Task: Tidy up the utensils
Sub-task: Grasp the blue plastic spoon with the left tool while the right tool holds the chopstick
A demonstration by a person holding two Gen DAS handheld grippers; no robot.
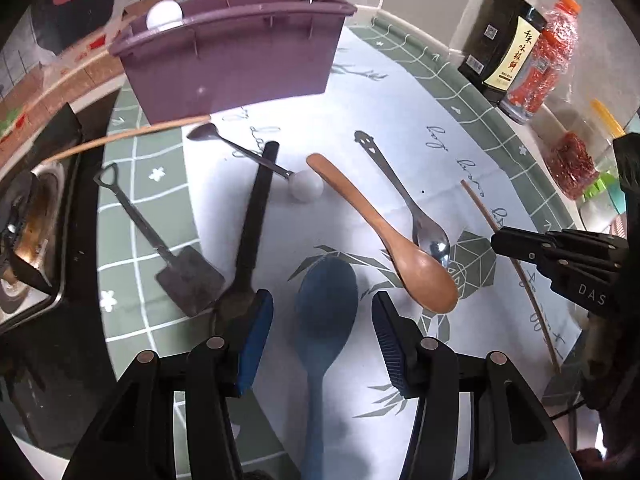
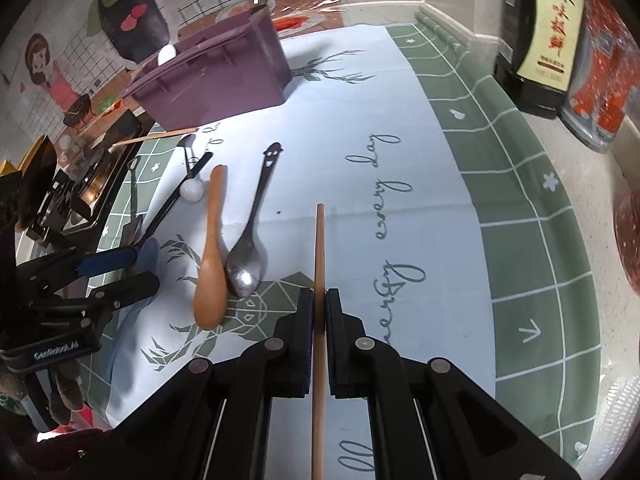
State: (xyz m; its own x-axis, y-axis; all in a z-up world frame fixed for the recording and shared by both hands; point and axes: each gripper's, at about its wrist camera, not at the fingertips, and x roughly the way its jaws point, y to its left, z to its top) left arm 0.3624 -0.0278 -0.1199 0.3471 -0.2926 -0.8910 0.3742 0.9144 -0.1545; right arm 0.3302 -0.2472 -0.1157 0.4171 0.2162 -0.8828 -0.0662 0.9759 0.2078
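Two claws noted | we saw right claw (image 2: 319, 308) pinching a chopstick (image 2: 319, 248) low over the bench (image 2: 520, 216) | left claw (image 1: 322, 320) spread around blue spoon (image 1: 325, 304) | risk: thin stick could pivot, knocking metal spoon (image 2: 247, 264).

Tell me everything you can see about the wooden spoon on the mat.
The wooden spoon is one piece of smooth orange-brown wood, with a slim handle and an oval bowl. It lies flat on the printed mat, its handle pointing toward the purple bin. Its bowl lies right against the bowl of the metal spoon. No tool holds it.
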